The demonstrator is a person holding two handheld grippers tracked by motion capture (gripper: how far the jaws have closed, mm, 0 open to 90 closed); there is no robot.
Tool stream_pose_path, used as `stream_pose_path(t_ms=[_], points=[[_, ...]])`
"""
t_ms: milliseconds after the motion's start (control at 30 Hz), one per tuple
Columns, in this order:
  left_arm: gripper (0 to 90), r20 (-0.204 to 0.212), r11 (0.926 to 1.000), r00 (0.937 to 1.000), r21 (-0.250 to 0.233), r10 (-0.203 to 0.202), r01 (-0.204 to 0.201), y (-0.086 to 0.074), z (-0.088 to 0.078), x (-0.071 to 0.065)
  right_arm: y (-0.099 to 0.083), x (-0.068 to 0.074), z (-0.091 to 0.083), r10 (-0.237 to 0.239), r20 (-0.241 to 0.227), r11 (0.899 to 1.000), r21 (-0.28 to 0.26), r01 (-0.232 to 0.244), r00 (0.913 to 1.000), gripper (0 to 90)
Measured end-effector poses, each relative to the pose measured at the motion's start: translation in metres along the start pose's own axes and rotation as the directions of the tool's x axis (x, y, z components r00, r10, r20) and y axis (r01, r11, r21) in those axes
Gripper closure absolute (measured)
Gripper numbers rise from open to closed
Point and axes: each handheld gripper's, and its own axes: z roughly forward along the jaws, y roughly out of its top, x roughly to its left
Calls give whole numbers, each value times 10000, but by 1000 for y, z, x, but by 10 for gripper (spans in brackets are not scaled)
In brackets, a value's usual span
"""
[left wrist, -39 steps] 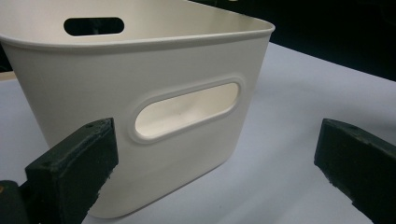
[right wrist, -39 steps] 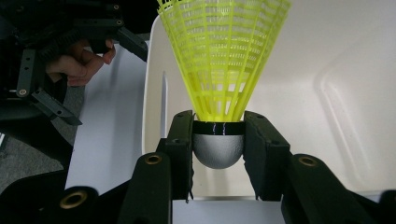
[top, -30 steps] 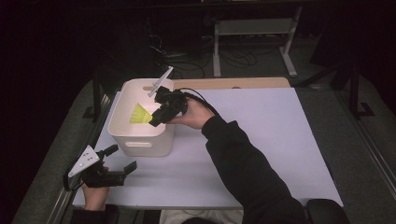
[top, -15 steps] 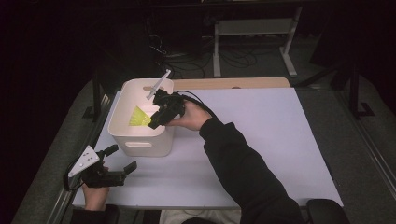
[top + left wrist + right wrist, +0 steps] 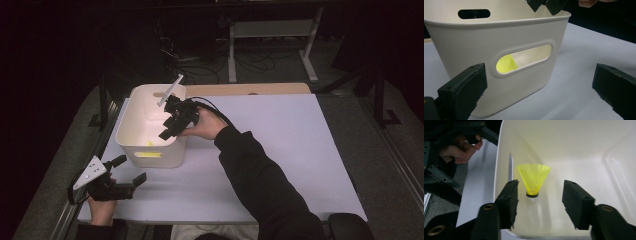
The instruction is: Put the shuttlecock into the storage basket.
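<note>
Releasing step: right gripper (image 5: pixel 537 202) is hanging over the white bin (image 5: pixel 499 170), and its jaws have just been opening, roughly half spread, nothing gripped. Yellow shuttlecock (image 5: pixel 533 178) is lying loose on the bin floor, just beyond and between the jaws, touching neither. Left gripper (image 5: pixel 125 172) is idling wide open beside the bin, empty. Next move, I'd judge: lifting the right gripper straight up, clearing the rim.
</note>
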Motion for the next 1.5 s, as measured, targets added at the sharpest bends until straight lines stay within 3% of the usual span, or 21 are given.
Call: stream_pose_path(t_ms=[367, 533, 733, 1133, 1500], points=[[0, -3, 10000, 10000, -1, 13, -13, 0, 0, 0, -3, 3, -16, 187, 755, 9994, -321, -163, 9970, 168], [0, -3, 10000, 10000, 14, 19, -19, 0, 0, 0, -6, 3, -22, 214, 776, 9990, -407, -183, 9968, 131], [0, -1, 10000, 10000, -9, -15, 15, 0, 0, 0, -12, 6, -26, 226, 989, 9992, -364, -191, 9948, 0], [0, -13, 10000, 10000, 16, 10, -10, 0, 0, 0, -20, 10, -39, 204, 1160, 9980, -615, -133, 9930, 0], [0, -35, 10000, 10000, 27, 12, -12, 0, 0, 0, -40, 8, -58, 555, 1481, 9943, -989, -410, 9874, 0]])
